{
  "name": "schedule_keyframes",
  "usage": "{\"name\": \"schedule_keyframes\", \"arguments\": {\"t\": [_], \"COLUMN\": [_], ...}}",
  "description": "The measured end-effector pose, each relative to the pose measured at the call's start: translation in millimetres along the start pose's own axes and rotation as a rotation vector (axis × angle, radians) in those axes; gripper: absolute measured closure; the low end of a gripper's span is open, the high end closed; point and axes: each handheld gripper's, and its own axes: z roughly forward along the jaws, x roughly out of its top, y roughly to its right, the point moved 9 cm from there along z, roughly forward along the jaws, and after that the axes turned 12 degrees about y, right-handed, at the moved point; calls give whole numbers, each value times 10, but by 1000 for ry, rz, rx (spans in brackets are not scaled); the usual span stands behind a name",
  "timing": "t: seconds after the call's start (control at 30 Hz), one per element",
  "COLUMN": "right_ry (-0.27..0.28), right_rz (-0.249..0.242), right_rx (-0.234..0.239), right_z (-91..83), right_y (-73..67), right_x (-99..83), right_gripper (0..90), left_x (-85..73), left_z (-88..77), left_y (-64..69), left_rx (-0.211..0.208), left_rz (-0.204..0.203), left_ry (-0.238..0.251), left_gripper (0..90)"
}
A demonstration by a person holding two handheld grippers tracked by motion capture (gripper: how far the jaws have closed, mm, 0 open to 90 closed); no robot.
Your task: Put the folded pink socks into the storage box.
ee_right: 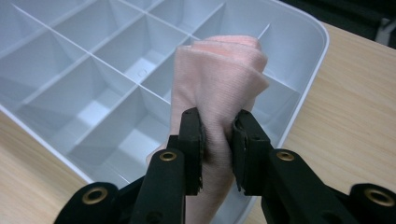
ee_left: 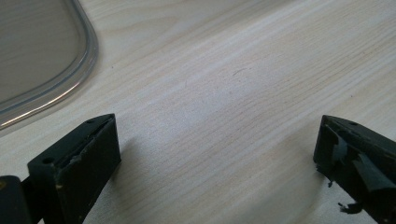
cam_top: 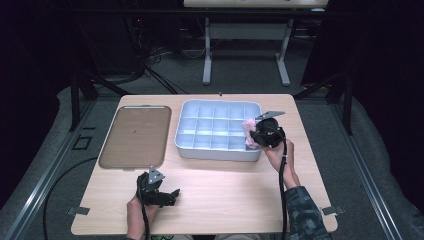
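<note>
A pale blue divided tray [cam_top: 186, 125] stands at the middle of the wooden table, its cells bare [ee_right: 70, 70]. My right gripper [cam_top: 261, 134] hangs over the tray's right-hand cells, shut on a folded pink cloth [cam_top: 249, 124]. In the right gripper view the cloth [ee_right: 219, 70] stands up between the black jaws of the right gripper [ee_right: 217, 140], above the cells near the tray's rim [ee_right: 317, 42]. My left gripper [cam_top: 165, 196] rests near the table's front edge. Its jaws stand wide apart over bare wood in the left gripper view, the left gripper [ee_left: 217, 158] holding nothing.
A brown flat tray [cam_top: 136, 135] with a clear raised rim [ee_left: 88, 56] lies left of the divided tray. Table legs and cables stand on the floor beyond the far edge. Dark surroundings border the table.
</note>
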Motion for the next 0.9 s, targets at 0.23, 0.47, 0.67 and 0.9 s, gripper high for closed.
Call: {"name": "schedule_keyframes", "arguments": {"t": [0.23, 0.47, 0.67, 0.9], "right_ry": [-67, -121, -145, -154], "right_rz": [-22, -19, -20, -19], "right_rx": [-1, 3, 2, -4], "right_z": [131, 152, 176, 197], "right_y": [11, 9, 17, 35], "right_x": [-172, -248, -288, -301], "right_gripper": [752, 750, 750, 749], "left_x": [0, 0, 0, 0], "left_z": [0, 0, 0, 0], "left_y": [0, 0, 0, 0], "left_rx": [0, 0, 1, 2], "left_rz": [0, 0, 0, 0], "left_ry": [1, 0, 0, 0], "left_gripper": [5, 5, 5, 5]}}
